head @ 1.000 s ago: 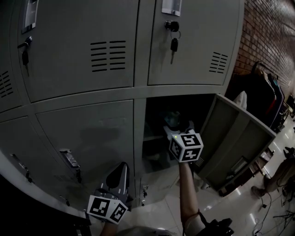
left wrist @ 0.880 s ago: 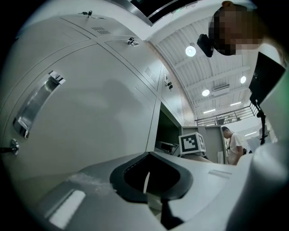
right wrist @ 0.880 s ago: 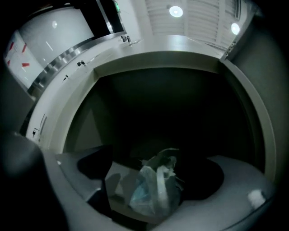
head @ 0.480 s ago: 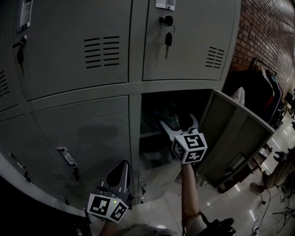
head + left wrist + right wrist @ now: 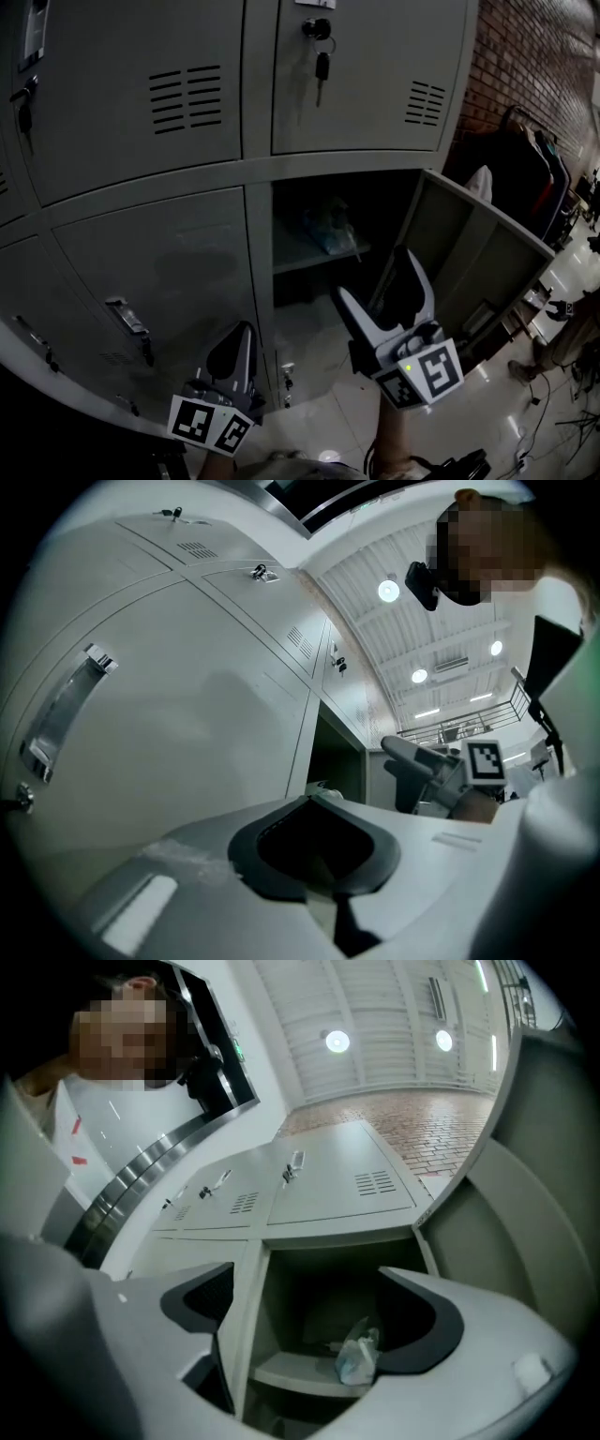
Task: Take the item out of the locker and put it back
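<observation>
Bag lies on the locker shelf, so the return looks done. Right gripper fingers have just been opening, wide and empty; left gripper fingers are pressed together.

The pale crumpled bag on the locker shelf is too dim and small to tell what it holds, and its lower right edge slips behind one jaw of the right gripper. The back of the open locker is lost in dark. In the head view the bottom edge cuts off the forearm behind that gripper, and the hanging clothes are dark shapes only
</observation>
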`<state>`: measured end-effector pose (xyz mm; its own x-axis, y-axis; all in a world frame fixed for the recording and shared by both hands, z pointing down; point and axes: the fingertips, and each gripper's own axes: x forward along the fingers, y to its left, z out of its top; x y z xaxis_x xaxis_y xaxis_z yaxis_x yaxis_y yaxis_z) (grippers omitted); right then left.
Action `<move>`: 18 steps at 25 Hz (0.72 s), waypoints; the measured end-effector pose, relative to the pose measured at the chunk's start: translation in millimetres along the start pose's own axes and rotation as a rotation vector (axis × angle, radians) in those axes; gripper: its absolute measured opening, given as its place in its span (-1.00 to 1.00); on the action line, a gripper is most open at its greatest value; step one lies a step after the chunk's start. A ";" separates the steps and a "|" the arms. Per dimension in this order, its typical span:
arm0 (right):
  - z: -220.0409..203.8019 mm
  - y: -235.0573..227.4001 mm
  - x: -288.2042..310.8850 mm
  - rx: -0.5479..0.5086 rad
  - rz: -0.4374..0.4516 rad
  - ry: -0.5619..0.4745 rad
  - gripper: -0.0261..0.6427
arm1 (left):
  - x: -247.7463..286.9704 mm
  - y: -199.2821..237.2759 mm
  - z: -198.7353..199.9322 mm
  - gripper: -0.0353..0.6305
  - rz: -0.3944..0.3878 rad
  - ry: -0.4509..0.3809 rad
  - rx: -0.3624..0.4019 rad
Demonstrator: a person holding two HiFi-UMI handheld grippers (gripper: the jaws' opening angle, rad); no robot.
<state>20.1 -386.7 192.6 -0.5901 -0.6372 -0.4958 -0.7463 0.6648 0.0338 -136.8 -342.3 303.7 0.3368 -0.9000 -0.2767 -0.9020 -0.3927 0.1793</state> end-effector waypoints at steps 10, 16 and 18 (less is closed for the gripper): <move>-97.8 23.6 -98.1 0.268 -0.112 0.119 -0.92 | -2.6 -16.0 -26.7 -0.88 -0.036 0.062 -0.012; -85.0 33.3 -92.9 0.231 -0.068 0.115 -0.92 | -8.6 -12.1 -23.8 -0.88 -0.018 0.053 -0.022; -85.2 34.7 -95.7 0.238 -0.068 0.123 -0.92 | -11.3 -11.4 -22.6 -0.88 -0.013 0.049 -0.026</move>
<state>24.5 -335.8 315.2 -0.5851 -0.7161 -0.3806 -0.7004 0.6828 -0.2080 -124.3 -331.9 326.1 0.3619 -0.9026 -0.2330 -0.8903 -0.4088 0.2005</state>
